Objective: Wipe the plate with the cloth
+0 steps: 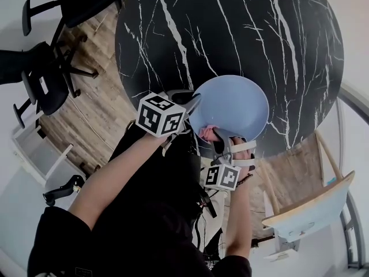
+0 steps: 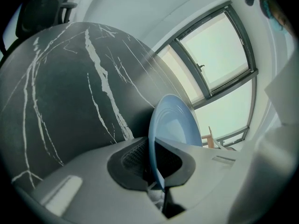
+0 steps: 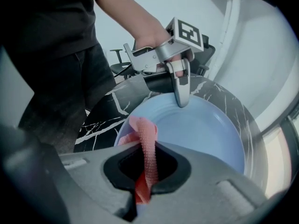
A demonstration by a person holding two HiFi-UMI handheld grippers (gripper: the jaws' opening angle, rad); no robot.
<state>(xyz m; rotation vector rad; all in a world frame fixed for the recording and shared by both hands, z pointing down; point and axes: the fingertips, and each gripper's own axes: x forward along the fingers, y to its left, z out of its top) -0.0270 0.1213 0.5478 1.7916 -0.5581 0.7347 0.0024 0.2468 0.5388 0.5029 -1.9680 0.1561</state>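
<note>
Two claws, 1 plate, 1 cloth. Status, pls? (A)

Item 1: left claw (image 2: 156, 171), shut on the rim of the light-blue plate (image 2: 174, 122). Plate is held up and tilted over the near edge of the black marble worktop (image 1: 230, 27); can't tell if it touches the worktop. Item 2: right claw (image 3: 148, 183), clamped on the pink cloth (image 3: 145, 141). A narrow strip of cloth pokes out past the jaws, its end at the plate's near rim, inner face. (B)

Risks, in order? (A)

R1, approx. worst: the plate hangs from a thin edge grip only. A hard wipe far from that grip could lever it round or out of the left claw, so it drops on the worktop or the floor. R2: little cloth shows beyond the jaws. At too steep an angle the bare jaw tips, not the fabric, would rub the glaze. R3: drag on the plate could tug the cloth free. R4: a stroke toward the held rim could knock one claw against the other. (B)

Gaps? (A)

The rim patch under the left jaws prob. stays unwiped w/o a regrip. (B)
</note>
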